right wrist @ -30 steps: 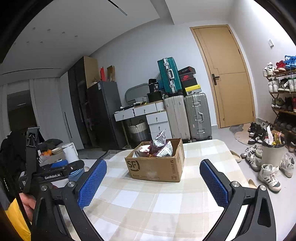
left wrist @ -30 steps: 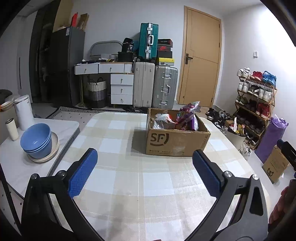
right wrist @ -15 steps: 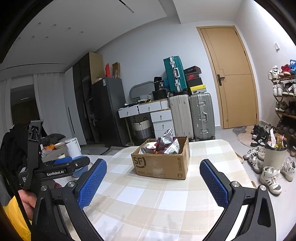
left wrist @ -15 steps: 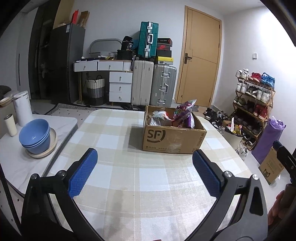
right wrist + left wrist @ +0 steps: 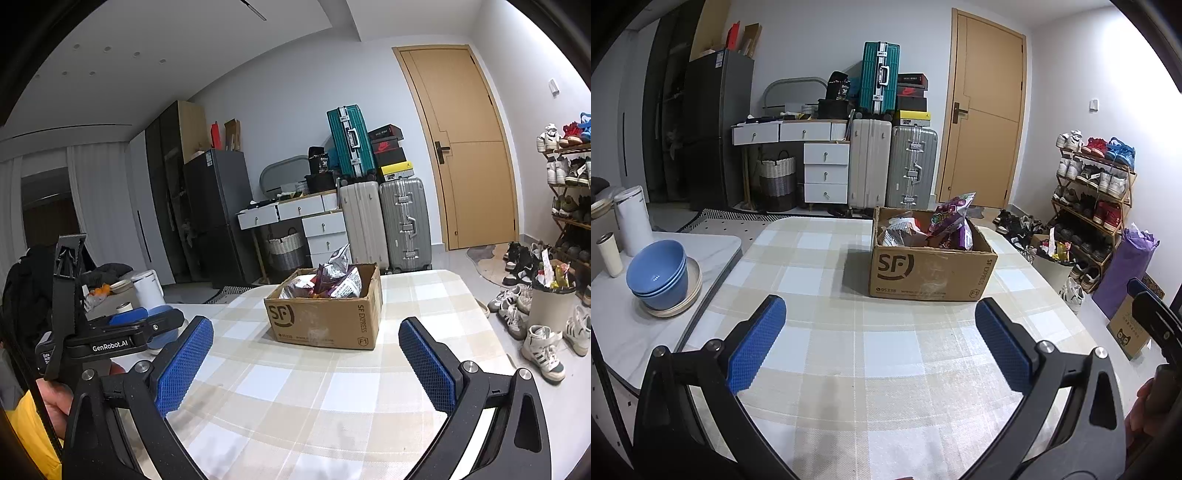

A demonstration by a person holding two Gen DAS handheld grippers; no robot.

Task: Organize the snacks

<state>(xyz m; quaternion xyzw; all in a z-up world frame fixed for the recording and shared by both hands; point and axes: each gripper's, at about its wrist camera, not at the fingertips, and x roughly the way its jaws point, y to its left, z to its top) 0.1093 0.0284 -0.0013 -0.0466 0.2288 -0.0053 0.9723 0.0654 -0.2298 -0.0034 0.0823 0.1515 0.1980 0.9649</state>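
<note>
A brown cardboard box [image 5: 931, 271] marked SF stands on the checked tablecloth, filled with snack bags [image 5: 949, 221]. The right wrist view shows the same box [image 5: 325, 321] with silver and purple bags [image 5: 338, 275] sticking out. My left gripper [image 5: 881, 325] hovers open over the cloth, well short of the box, with nothing between its blue pads. My right gripper [image 5: 306, 347] is open too, empty, near the table's front. In the right wrist view the left gripper's body [image 5: 110, 332] shows at the left, held by a hand.
A side table [image 5: 613, 325] to the left carries stacked blue bowls [image 5: 659, 273], a white canister [image 5: 633, 225] and a small cup [image 5: 609, 253]. Suitcases [image 5: 892, 166], drawers and a door stand behind. A shoe rack [image 5: 1093, 195] and loose shoes [image 5: 543, 350] line the right side.
Both views have drawn back and risen slightly, so the box sits a bit farther off. Both grippers stayed open and empty.
</note>
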